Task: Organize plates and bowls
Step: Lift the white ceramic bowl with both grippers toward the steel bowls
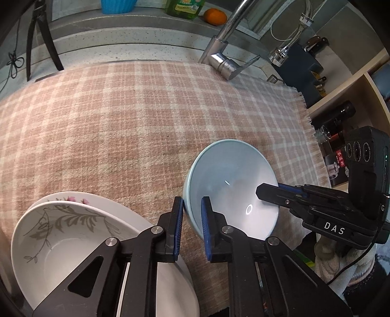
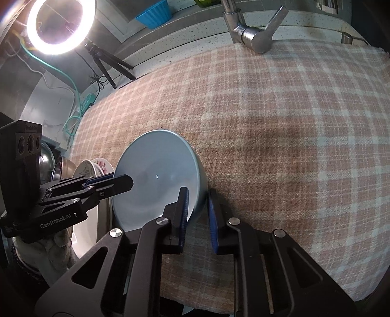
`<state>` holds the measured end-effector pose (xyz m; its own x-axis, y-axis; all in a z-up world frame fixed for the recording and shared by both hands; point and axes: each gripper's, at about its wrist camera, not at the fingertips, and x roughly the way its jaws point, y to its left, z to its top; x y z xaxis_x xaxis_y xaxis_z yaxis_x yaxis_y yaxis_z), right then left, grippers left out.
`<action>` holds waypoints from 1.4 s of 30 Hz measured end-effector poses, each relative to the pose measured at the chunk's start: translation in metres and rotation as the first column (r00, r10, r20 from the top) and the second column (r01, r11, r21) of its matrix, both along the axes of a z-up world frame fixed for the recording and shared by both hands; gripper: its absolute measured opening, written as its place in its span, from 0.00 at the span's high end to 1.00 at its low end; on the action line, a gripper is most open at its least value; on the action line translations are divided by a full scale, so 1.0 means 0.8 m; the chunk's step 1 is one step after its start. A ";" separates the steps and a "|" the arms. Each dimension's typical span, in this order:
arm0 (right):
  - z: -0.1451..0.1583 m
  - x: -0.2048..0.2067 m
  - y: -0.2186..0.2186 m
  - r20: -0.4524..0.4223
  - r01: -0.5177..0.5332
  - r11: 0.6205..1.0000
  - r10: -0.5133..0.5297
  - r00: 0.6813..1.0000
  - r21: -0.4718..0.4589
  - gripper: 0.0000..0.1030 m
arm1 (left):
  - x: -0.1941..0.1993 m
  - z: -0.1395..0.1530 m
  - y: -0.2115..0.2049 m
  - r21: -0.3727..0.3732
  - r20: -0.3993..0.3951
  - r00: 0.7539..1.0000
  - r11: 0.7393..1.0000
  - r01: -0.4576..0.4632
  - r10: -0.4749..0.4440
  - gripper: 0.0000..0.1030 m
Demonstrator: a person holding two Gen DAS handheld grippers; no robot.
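A light blue bowl (image 1: pixel 231 185) is held tilted above the checked cloth (image 1: pixel 121 122), gripped from both sides. My left gripper (image 1: pixel 192 219) is shut on the bowl's left rim. My right gripper (image 2: pixel 198 214) is shut on the bowl's (image 2: pixel 158 175) right rim; it also shows in the left wrist view (image 1: pixel 268 192) at the bowl's right side. A white bowl with a grey leaf pattern (image 1: pixel 61 239) sits on a floral plate (image 1: pixel 80 198) at the lower left, below the left gripper.
A chrome tap (image 1: pixel 224 58) stands at the back of the cloth. An orange (image 1: pixel 214 15), a green bottle (image 1: pixel 185 7) and a blue cup (image 1: pixel 117 4) sit on the back ledge. Shelves (image 1: pixel 341 117) stand right. A ring light (image 2: pixel 61 24) and metal bowls (image 2: pixel 56 165) are left.
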<state>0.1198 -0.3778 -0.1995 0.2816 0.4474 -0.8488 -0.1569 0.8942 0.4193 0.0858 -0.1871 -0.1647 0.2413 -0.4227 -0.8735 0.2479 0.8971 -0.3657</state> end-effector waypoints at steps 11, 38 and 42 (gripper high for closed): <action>0.040 -0.006 0.010 0.059 -0.013 1.000 0.013 0.998 -0.003 0.85 | -0.012 0.028 0.014 -0.044 0.040 0.998 0.998 -0.043 0.044 0.87; 0.124 -0.033 0.223 0.153 -0.240 0.971 0.239 0.959 -0.010 0.85 | -0.089 0.110 0.209 -0.109 0.162 0.951 0.963 -0.247 0.263 0.87; 0.129 -0.037 0.269 0.163 -0.294 0.956 0.292 0.943 -0.014 0.85 | -0.099 0.110 0.250 -0.114 0.159 0.934 0.945 -0.305 0.321 0.87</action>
